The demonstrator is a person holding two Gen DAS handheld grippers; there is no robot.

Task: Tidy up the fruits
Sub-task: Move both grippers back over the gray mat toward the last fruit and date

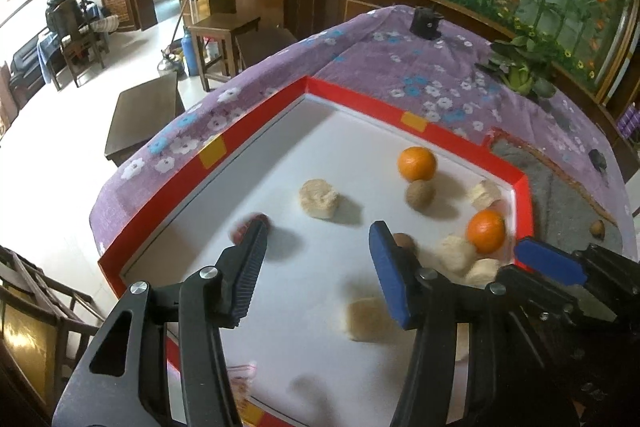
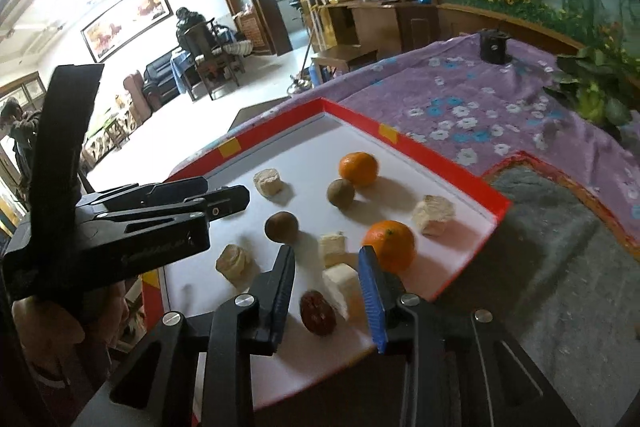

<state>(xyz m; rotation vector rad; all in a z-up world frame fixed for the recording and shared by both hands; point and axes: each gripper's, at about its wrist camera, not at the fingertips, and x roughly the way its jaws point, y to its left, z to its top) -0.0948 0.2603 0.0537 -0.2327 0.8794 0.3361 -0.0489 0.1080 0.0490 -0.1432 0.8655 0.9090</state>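
Observation:
A white tray with a red rim [image 1: 256,131] [image 2: 412,143] holds two oranges [image 1: 417,163] [image 1: 485,230], two brown round fruits [image 1: 420,195] [image 2: 281,225], a dark red fruit [image 2: 318,313] and several pale cake pieces [image 1: 319,203]. My left gripper [image 1: 318,251] is open and empty above the tray's middle. My right gripper [image 2: 326,277] is open and empty over the near corner, with a pale piece [image 2: 340,287] and the dark red fruit between its fingers. The near orange [image 2: 389,245] lies just beyond its right finger. The right gripper also shows in the left wrist view [image 1: 552,263].
The tray sits on a purple flowered cloth [image 1: 400,67]. A grey mat [image 2: 540,267] lies to the right, with a small brown nut [image 1: 597,228] on it. A black block [image 1: 426,22] and a potted plant [image 2: 596,87] stand at the back. The table edge drops off to the left.

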